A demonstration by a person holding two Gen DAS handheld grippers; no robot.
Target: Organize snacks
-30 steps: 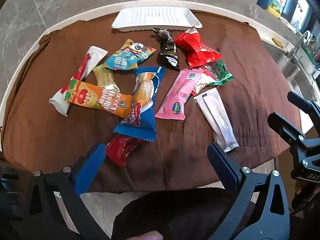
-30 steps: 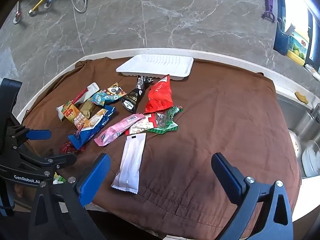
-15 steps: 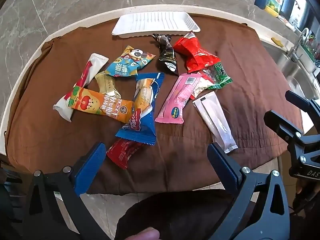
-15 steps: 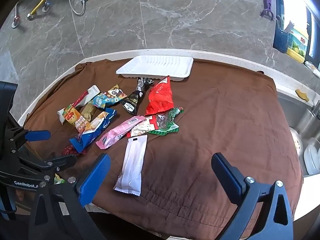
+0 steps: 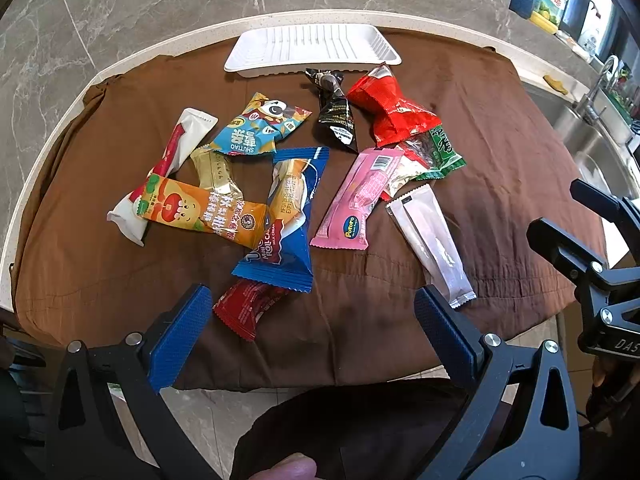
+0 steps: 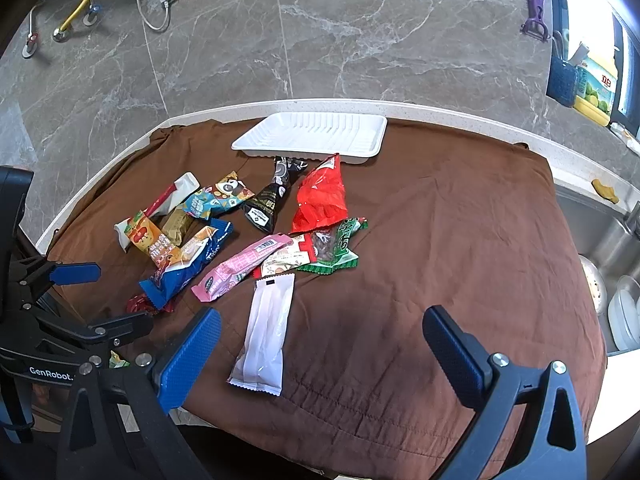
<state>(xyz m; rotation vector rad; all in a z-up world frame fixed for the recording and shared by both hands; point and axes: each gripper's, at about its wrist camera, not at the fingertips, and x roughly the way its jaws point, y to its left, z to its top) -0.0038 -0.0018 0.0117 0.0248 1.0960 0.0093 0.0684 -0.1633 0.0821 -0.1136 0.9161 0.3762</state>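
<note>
Several snack packets lie scattered on a brown cloth [image 5: 500,152]. Among them are a blue roll-cake packet [image 5: 286,216], an orange packet [image 5: 196,210], a pink packet [image 5: 356,200], a white packet [image 5: 432,240], a red bag [image 5: 390,106] and a small dark red packet [image 5: 248,306]. An empty white tray [image 5: 312,50] stands at the far edge, and also shows in the right wrist view [image 6: 316,136]. My left gripper [image 5: 312,332] is open and empty above the near edge, by the dark red packet. My right gripper [image 6: 320,352] is open and empty near the white packet [image 6: 266,328].
A steel sink [image 5: 592,148] with a tap lies to the right of the cloth; dishes [image 6: 624,316] sit in it. A grey marble wall [image 6: 360,40] rises behind the counter. Bottles [image 6: 592,88] stand at the far right.
Both grippers have risen slightly and drawn a little closer to the table; the snacks sit lower in both views. Nothing on the cloth has moved.
</note>
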